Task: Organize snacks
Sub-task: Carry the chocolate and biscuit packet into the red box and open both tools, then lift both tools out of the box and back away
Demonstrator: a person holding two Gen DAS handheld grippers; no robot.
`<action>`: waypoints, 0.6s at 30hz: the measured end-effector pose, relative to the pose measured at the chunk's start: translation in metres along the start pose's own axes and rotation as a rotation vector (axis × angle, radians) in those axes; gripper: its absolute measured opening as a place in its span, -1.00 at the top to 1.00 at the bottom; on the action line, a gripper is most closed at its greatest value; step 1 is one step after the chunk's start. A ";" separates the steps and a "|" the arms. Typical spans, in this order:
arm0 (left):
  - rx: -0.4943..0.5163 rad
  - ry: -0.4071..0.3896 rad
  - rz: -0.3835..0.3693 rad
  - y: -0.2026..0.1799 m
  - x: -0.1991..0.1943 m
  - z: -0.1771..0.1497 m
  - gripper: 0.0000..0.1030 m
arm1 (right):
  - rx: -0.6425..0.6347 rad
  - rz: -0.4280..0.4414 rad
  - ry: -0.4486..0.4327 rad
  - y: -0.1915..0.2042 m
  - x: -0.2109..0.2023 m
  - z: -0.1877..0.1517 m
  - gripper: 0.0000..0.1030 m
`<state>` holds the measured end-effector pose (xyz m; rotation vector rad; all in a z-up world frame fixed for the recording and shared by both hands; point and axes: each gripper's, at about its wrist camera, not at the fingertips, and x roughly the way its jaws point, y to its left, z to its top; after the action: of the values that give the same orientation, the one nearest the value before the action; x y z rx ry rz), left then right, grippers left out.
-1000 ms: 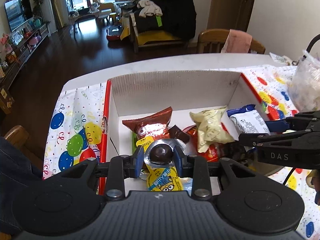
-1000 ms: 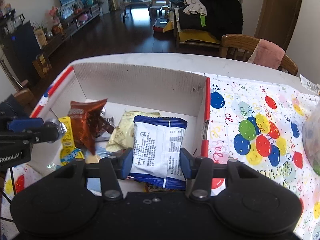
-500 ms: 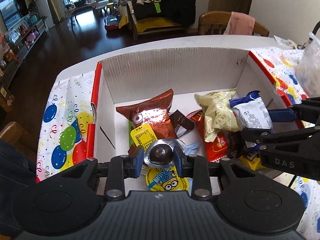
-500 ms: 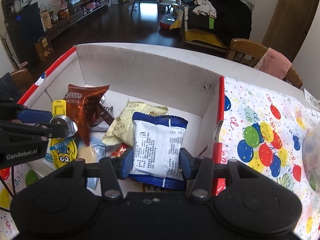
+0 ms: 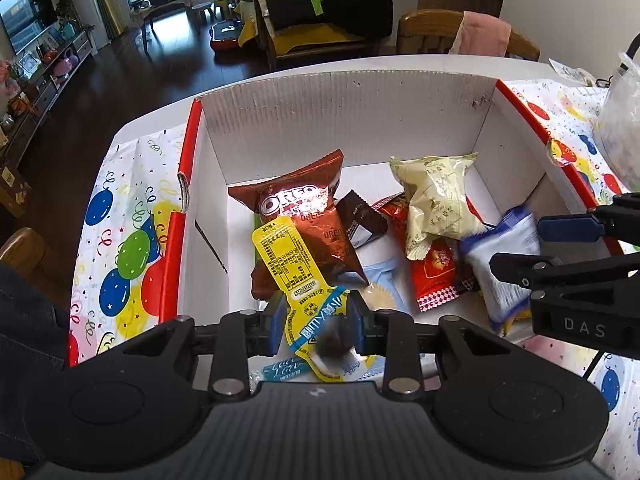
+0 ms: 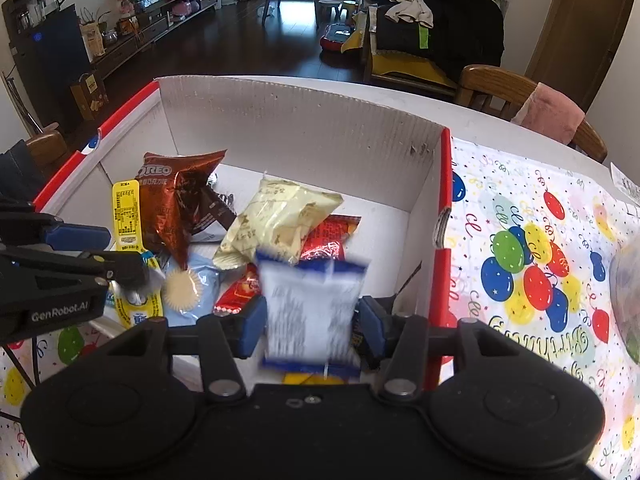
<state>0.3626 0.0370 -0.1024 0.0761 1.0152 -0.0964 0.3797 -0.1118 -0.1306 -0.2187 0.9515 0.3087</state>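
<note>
Blurred blue-white packet (image 6: 310, 312) hangs between right gripper (image 6: 310, 322) fingers, edges indistinct.

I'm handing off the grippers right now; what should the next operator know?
Left gripper: yellow Minions pack between the jaws, blurred; grip unclear.
Right gripper: blue-and-white packet between the jaws, blurred; grip unclear.
Done: Oreo bag, cream packet and red packet lie in the white box; both grippers are over it.
Left to do: confirm both packs land in the box.

Snack packets (image 5: 436, 200) in box (image 5: 344, 120).
</note>
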 end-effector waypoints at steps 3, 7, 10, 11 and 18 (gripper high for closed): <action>-0.016 -0.013 -0.005 0.002 -0.007 -0.002 0.13 | 0.022 0.015 -0.007 -0.003 -0.006 -0.003 -0.16; -0.029 -0.036 -0.025 0.003 -0.018 -0.005 0.02 | 0.032 0.030 -0.029 -0.004 -0.018 -0.006 -0.22; -0.037 -0.057 -0.034 0.003 -0.028 -0.006 -0.07 | 0.044 0.047 -0.049 -0.006 -0.029 -0.007 -0.24; -0.042 -0.066 -0.036 0.003 -0.031 -0.007 -0.16 | 0.048 0.055 -0.056 -0.006 -0.033 -0.008 -0.29; -0.058 -0.117 -0.053 0.006 -0.056 -0.009 -0.23 | 0.066 0.091 -0.124 -0.009 -0.063 -0.010 -0.64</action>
<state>0.3260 0.0465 -0.0598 -0.0093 0.9027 -0.1184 0.3413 -0.1338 -0.0838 -0.0942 0.8488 0.3698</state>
